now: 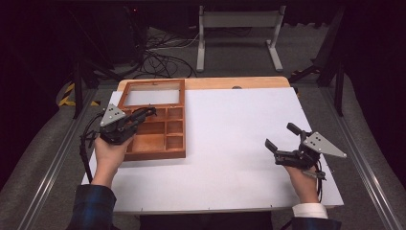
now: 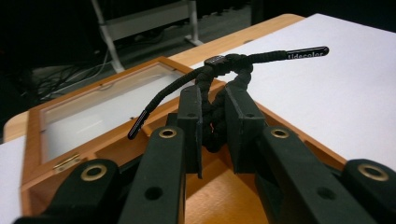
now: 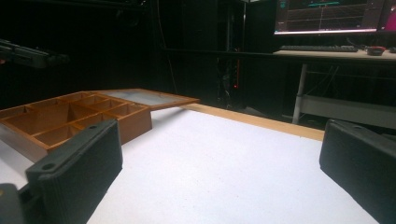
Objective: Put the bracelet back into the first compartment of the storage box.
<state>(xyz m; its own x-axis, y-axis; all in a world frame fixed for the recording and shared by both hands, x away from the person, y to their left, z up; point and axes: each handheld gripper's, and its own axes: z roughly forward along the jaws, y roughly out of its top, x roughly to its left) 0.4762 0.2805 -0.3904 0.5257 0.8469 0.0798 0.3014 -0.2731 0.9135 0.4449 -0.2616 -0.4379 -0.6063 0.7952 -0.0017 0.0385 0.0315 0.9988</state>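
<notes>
A black braided cord (image 2: 219, 65) with plastic-tipped ends is bunched between the jaws of my left gripper (image 2: 214, 100), which is shut on it. In the high view that left gripper (image 1: 142, 116) hangs over the left side of an open wooden compartment box (image 1: 158, 153), the cord (image 1: 150, 111) sticking out past its tips. The box's glass-paned lid (image 1: 125, 96) lies flat behind it. My right gripper (image 1: 281, 135) stays low over the white table top at the right, jaws wide apart and nothing between them. The right gripper view has the box (image 3: 135, 122) off to the left.
The white sheet (image 1: 230, 124) covers most of the table, with a wooden edge (image 1: 239, 82) at the back. Beyond it stand a metal frame (image 1: 237, 33) and floor cables (image 1: 158, 57). A desk with a monitor (image 3: 327, 16) shows behind in the right gripper view.
</notes>
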